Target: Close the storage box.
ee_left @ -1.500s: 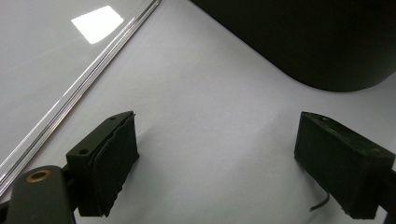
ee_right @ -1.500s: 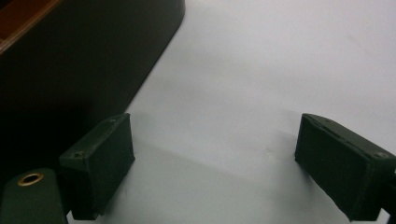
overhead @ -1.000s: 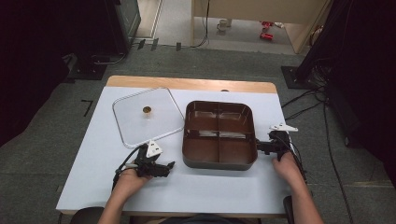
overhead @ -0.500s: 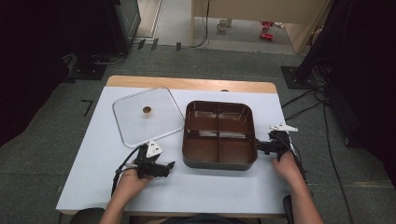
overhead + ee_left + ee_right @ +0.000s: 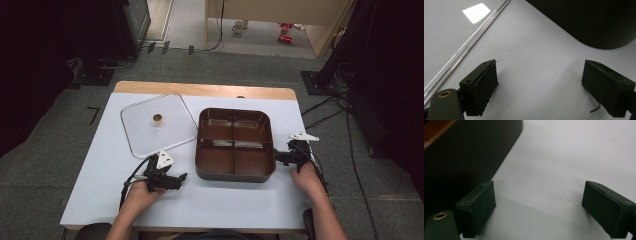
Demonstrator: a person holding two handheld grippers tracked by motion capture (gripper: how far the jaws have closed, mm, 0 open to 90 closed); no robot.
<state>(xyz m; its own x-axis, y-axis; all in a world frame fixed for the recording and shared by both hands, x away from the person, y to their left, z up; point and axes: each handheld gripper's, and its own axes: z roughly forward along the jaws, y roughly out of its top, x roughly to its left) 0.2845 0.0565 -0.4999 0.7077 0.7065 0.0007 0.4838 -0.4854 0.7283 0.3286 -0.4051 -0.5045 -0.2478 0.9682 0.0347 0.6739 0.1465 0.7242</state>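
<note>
A dark brown tray [image 5: 235,167] with several compartments sits at the middle of the white table. A clear square lid [image 5: 175,125] with a small gold knob [image 5: 157,118] lies flat to its left. My left gripper [image 5: 181,178] rests on the table near the tray's front left corner, open, with only bare table between its jaws [image 5: 540,85]. The tray's dark wall [image 5: 586,22] and the lid's edge [image 5: 474,40] lie ahead of it. My right gripper [image 5: 278,157] is open beside the tray's right wall [image 5: 469,152], nothing between its jaws [image 5: 539,207].
The white tabletop [image 5: 100,180] has free room along its front and left. A wooden strip [image 5: 200,90] runs along the far edge. Dark equipment and cables [image 5: 350,125] stand on the floor around the table.
</note>
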